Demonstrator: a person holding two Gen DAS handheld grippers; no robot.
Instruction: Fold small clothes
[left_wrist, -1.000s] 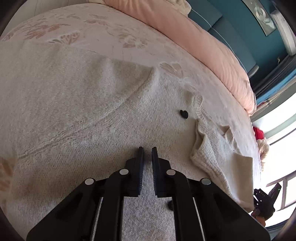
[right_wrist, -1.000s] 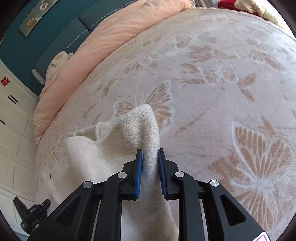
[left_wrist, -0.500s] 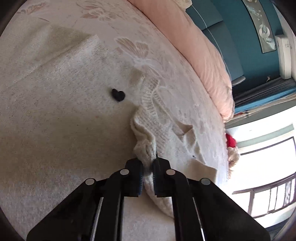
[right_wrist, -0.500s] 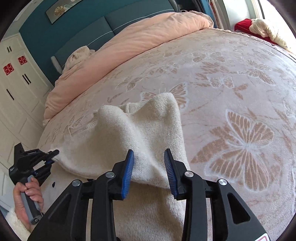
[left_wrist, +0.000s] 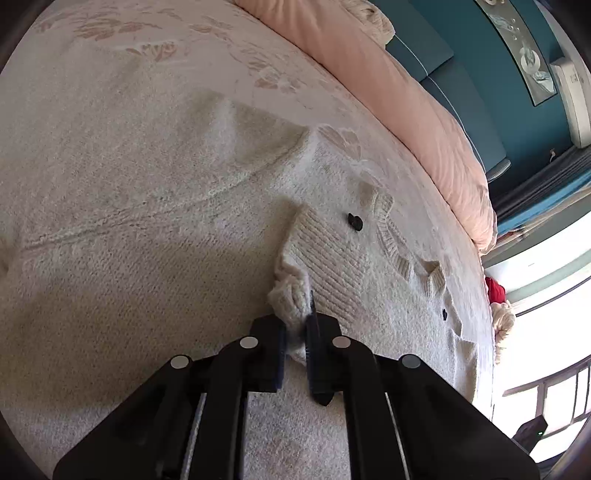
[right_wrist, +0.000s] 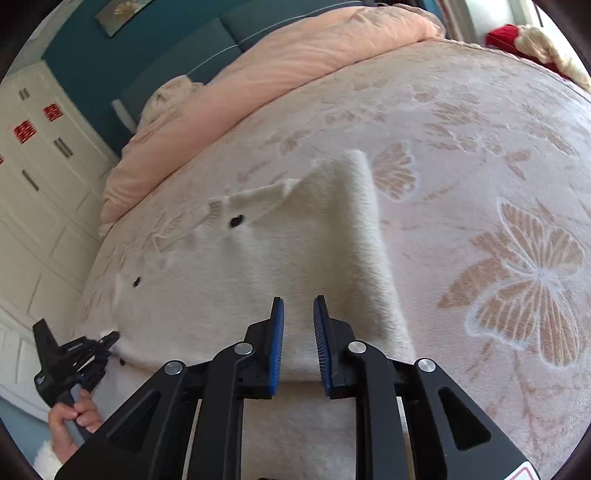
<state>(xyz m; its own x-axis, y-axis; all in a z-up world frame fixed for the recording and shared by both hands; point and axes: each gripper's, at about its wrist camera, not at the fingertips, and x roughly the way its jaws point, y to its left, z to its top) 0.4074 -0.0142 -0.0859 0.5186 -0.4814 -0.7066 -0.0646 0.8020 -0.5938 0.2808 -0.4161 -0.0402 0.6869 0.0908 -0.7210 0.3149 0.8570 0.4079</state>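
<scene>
Your left gripper (left_wrist: 295, 325) pinches only the ribbed cuff of the cream fuzzy knit cardigan (right_wrist: 303, 240) at lower centre, the right gripper (right_wrist: 298, 325) parted and empty above it, so a tug could slip that cuff or drag the fold askew.

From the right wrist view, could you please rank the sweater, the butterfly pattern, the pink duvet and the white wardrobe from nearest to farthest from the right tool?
1. Sweater: directly under and ahead of the right tool.
2. Butterfly pattern: on the bedspread, to the right.
3. Pink duvet: rolled along the far edge of the bed.
4. White wardrobe: far left; too close to call against the duvet.
</scene>
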